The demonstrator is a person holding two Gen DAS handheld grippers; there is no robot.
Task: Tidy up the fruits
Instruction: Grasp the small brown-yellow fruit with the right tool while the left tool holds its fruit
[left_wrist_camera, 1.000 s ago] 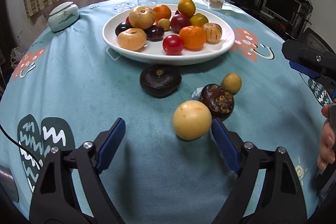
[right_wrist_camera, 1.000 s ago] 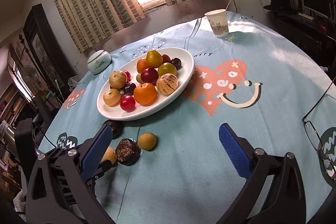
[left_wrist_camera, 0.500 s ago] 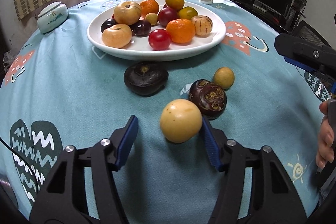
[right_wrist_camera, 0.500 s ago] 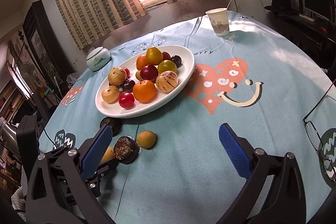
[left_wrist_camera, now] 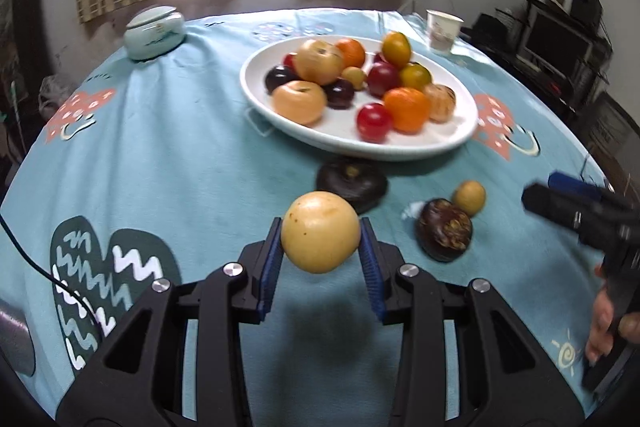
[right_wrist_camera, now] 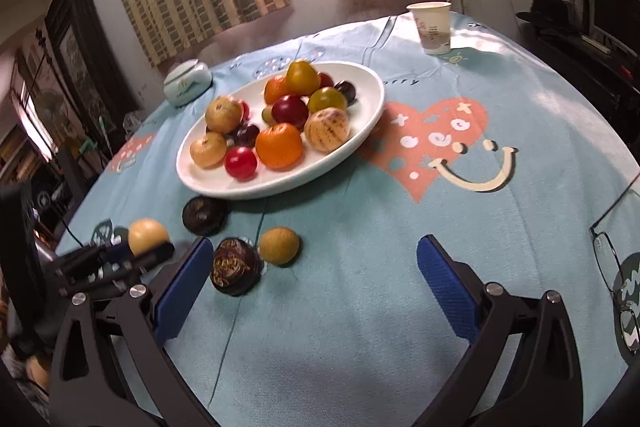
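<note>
yellow fruit pinched in the left gripper, above the tablecloth.

left wrist view: the blue pads press both sides of the yellow fruit, which casts a shadow on the cloth below. ahead of it a dark flat fruit lies just short of the white plate; to the right a dark round fruit touches a small tan fruit. the plate holds a heap of fruits. a lidded jar sits near the far left edge, a paper cup near the far edge. right wrist view: the right gripper is spread wide with nothing between its pads, hovering near the dark round fruit and tan fruit. glasses lie at the table's right edge.
</note>
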